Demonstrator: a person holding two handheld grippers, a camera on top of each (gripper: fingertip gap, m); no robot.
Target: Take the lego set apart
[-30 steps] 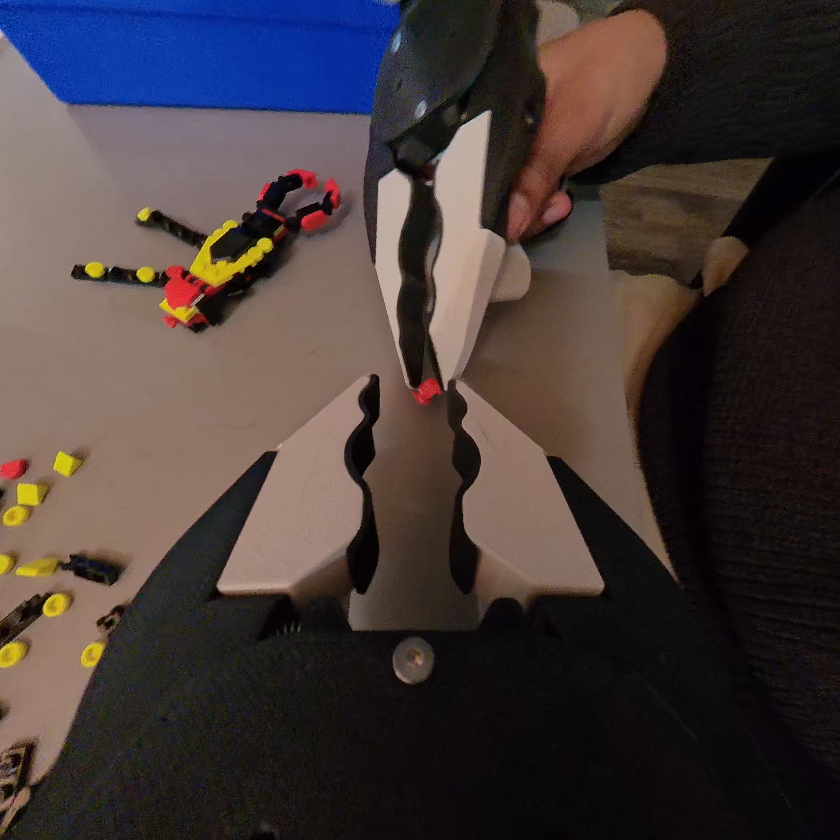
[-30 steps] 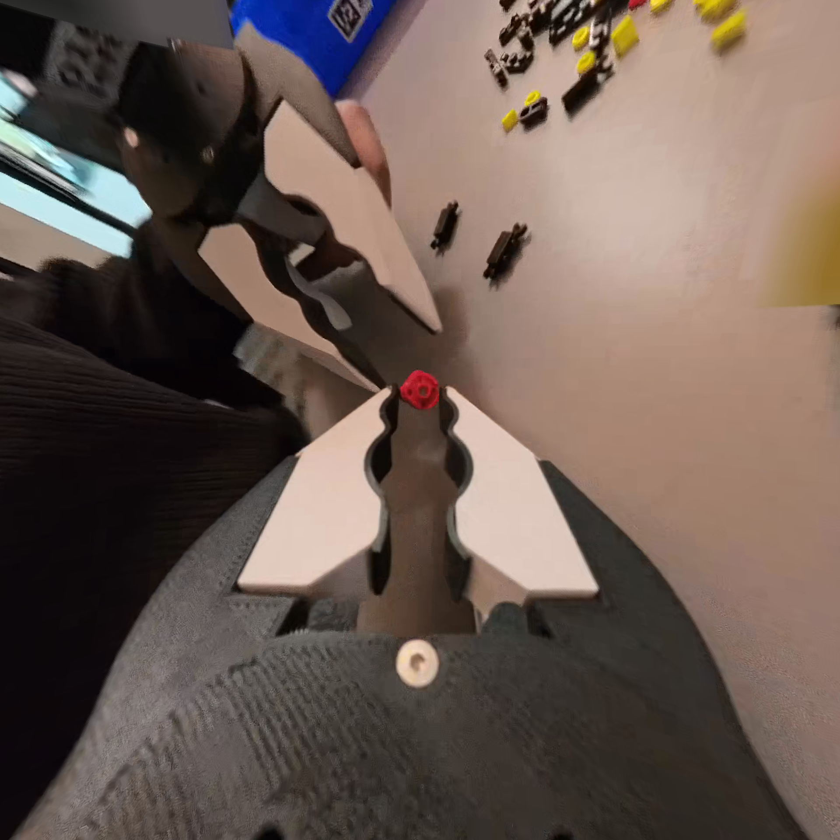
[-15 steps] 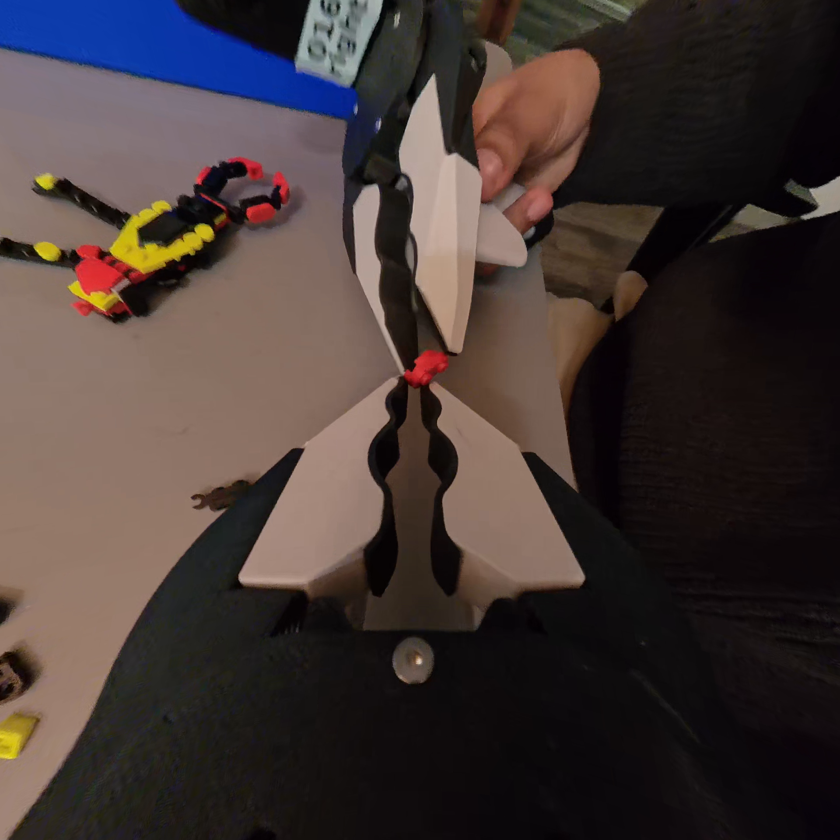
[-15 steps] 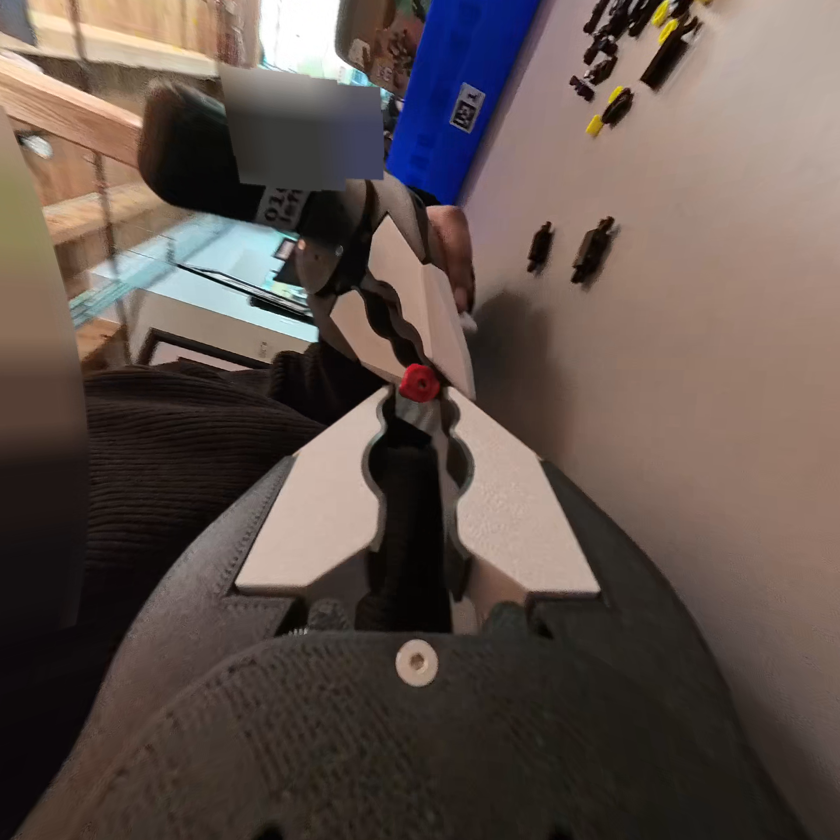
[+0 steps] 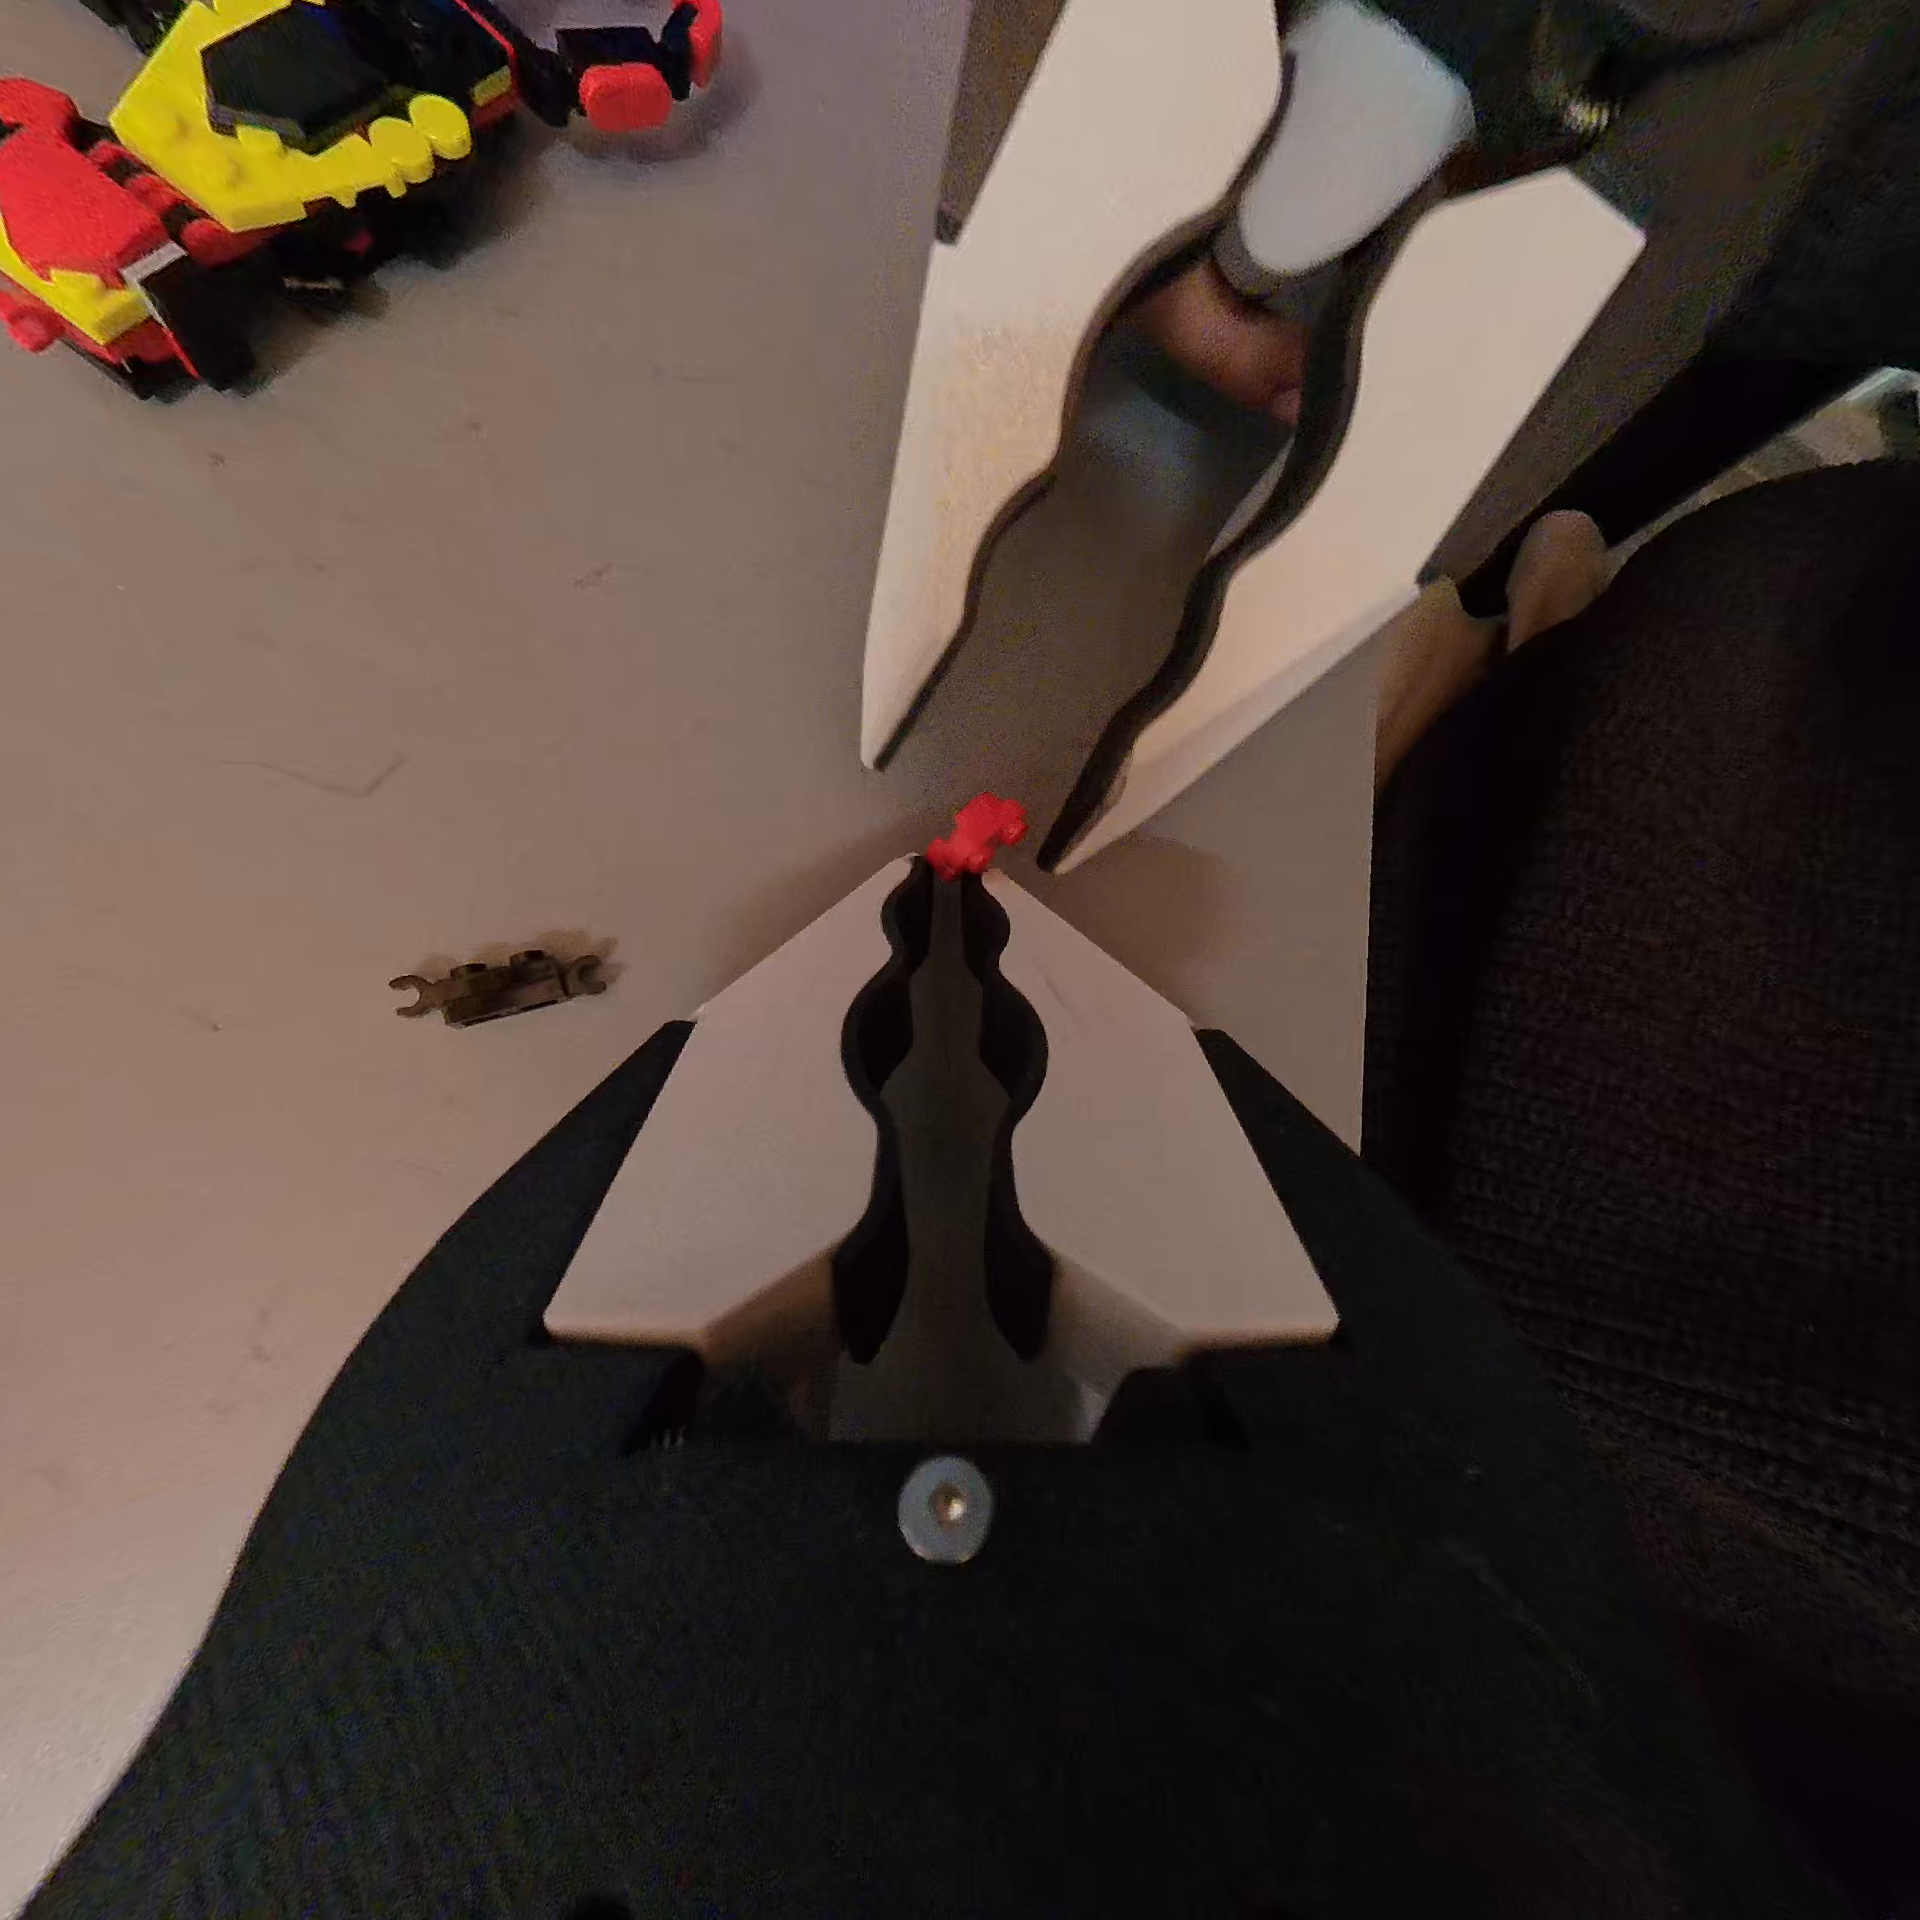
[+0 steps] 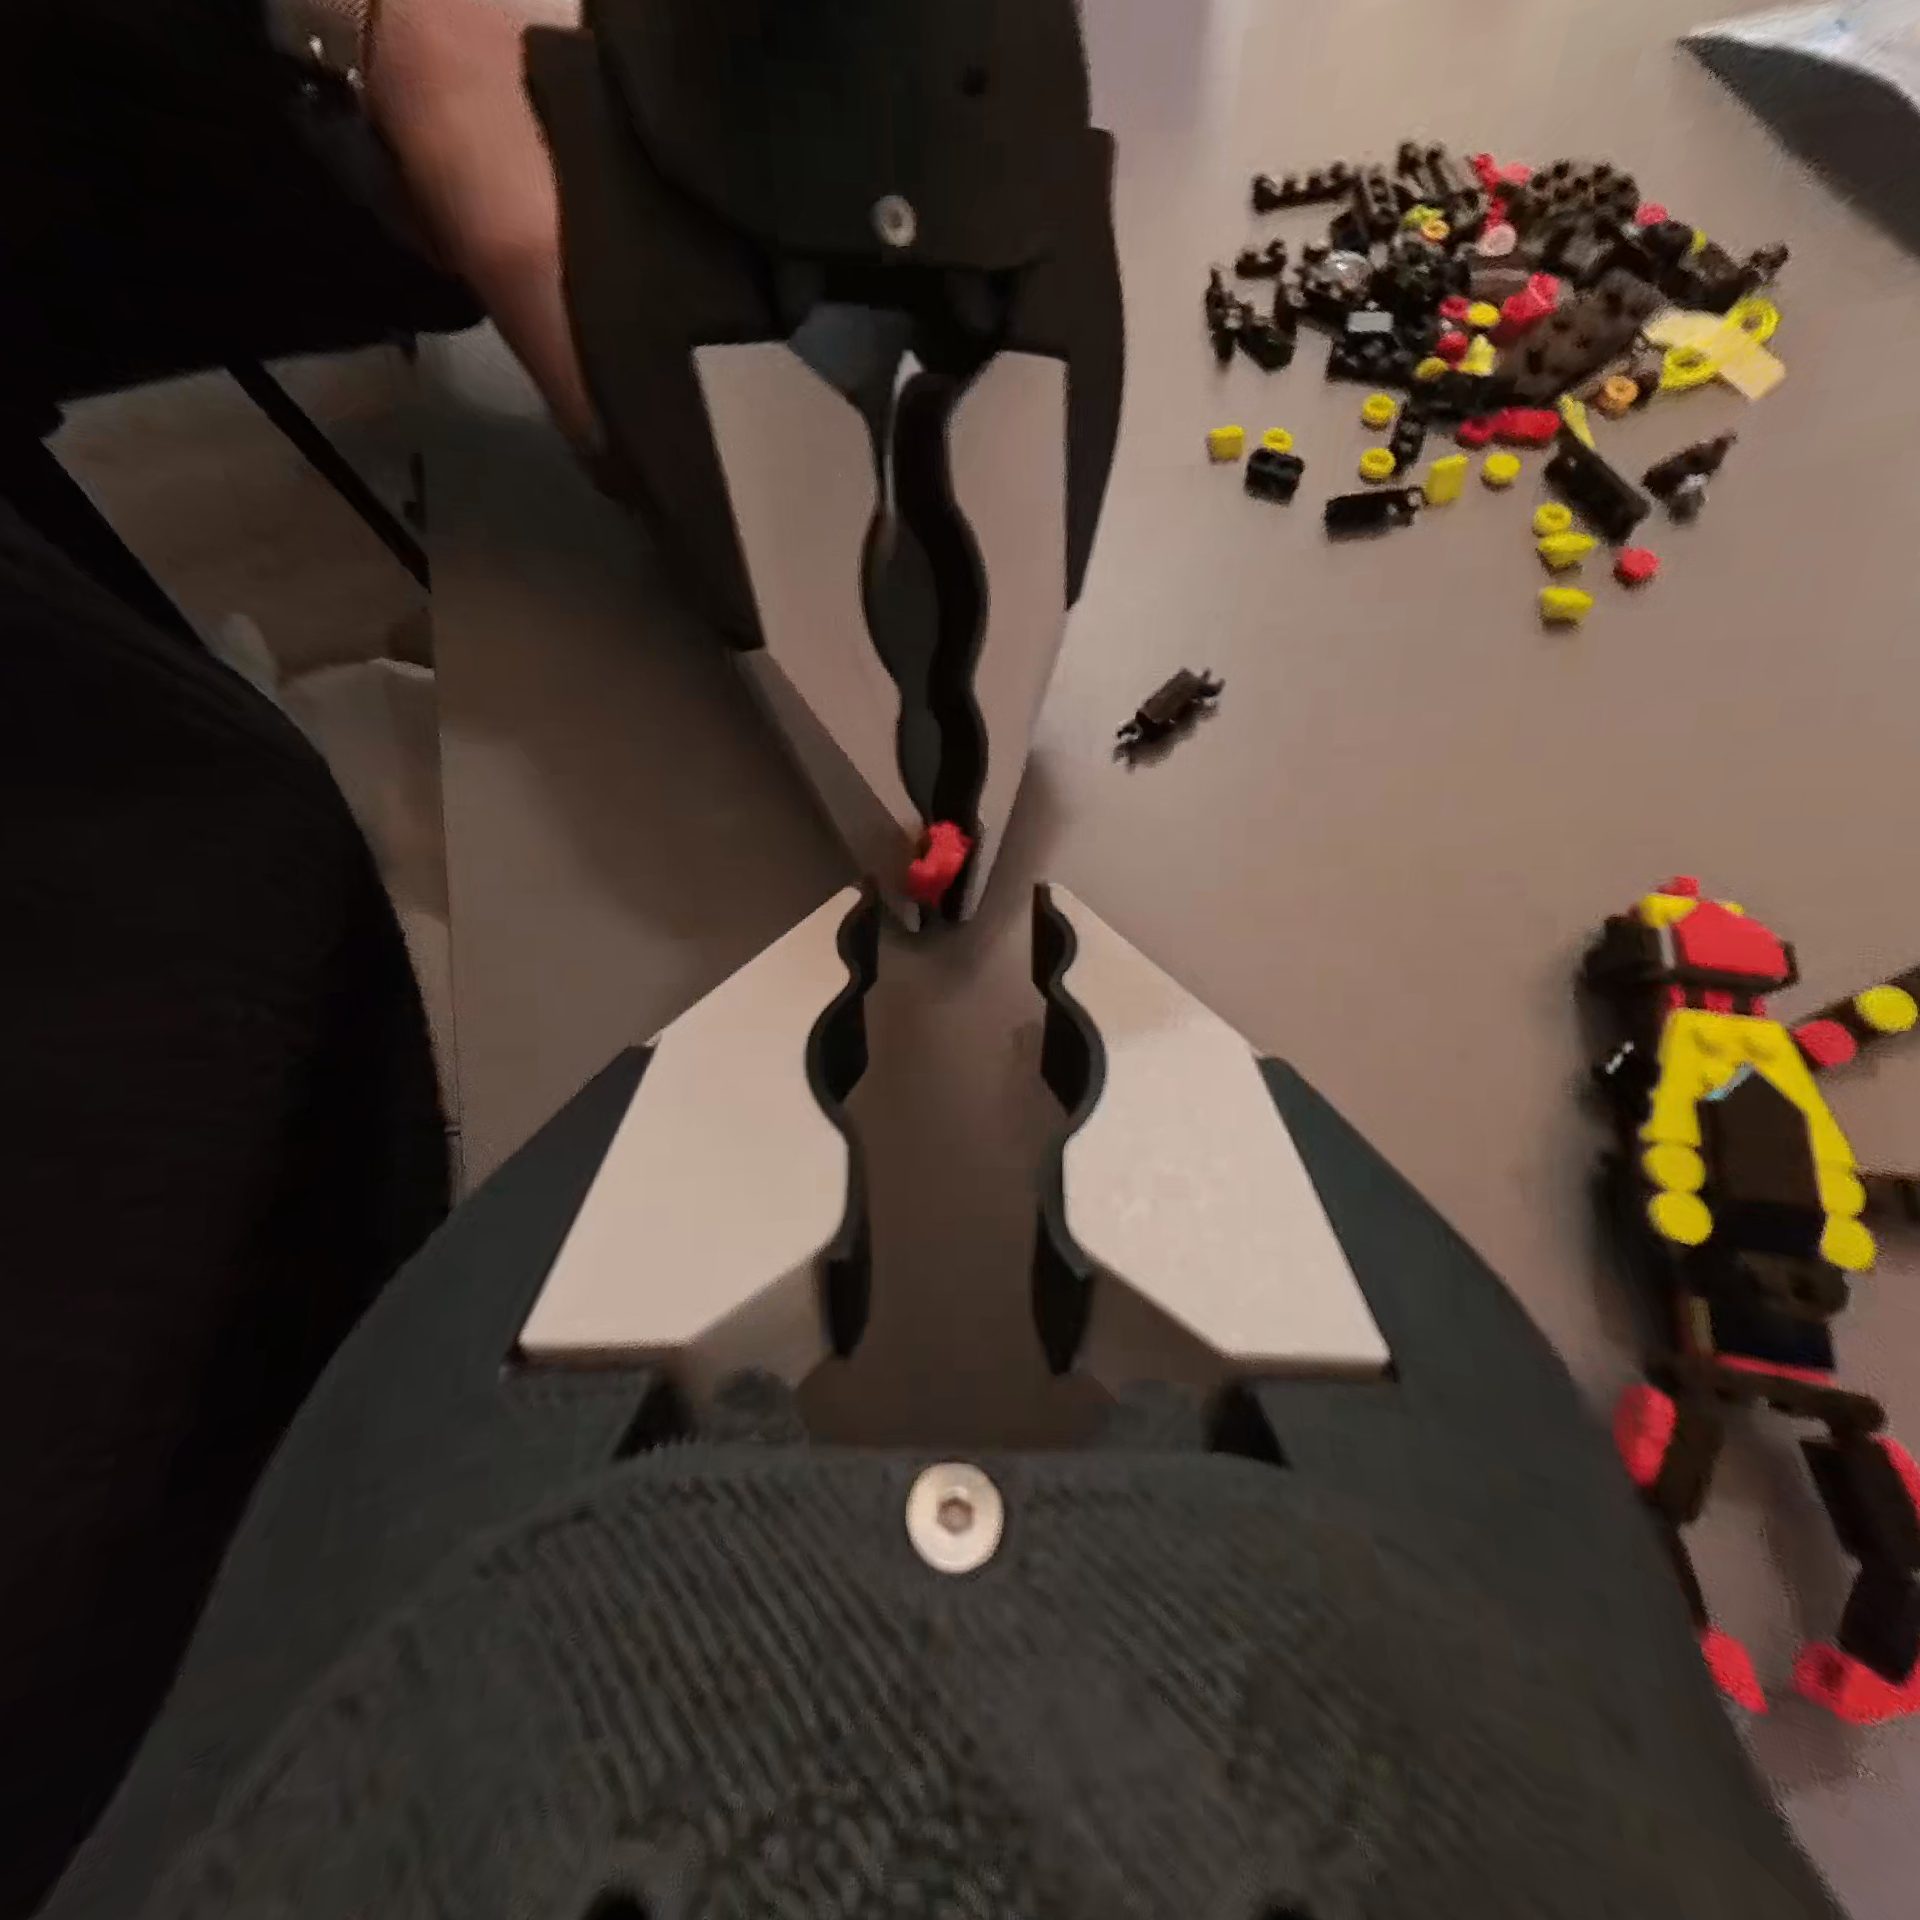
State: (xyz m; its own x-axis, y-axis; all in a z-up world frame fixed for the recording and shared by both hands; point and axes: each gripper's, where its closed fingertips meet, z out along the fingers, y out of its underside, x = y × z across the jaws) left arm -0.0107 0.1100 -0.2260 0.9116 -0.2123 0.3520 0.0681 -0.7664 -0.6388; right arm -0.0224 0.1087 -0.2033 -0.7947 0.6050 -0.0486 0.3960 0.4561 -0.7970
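Observation:
My left gripper (image 5: 951,873) is shut on a small red lego piece (image 5: 974,834), pinched at its very fingertips above the grey table. My right gripper (image 6: 951,899) is open and empty, its tips on either side of the left gripper's tips and the red piece (image 6: 935,860). In the left wrist view the right gripper (image 5: 966,812) comes in from above, jaws apart. The partly built red, yellow and black lego model (image 5: 260,177) lies on the table at the far left; in the right wrist view it (image 6: 1756,1174) lies at the right.
A loose black clip piece (image 5: 499,987) lies on the table left of my left gripper, also seen in the right wrist view (image 6: 1169,707). A pile of loose black, yellow and red pieces (image 6: 1507,343) lies farther back. The table edge (image 5: 1363,935) and a person's dark clothing are close by.
The red piece has passed from my right gripper to my left. The left gripper closed on it, then the right gripper opened and let go. Both views swung toward the table.

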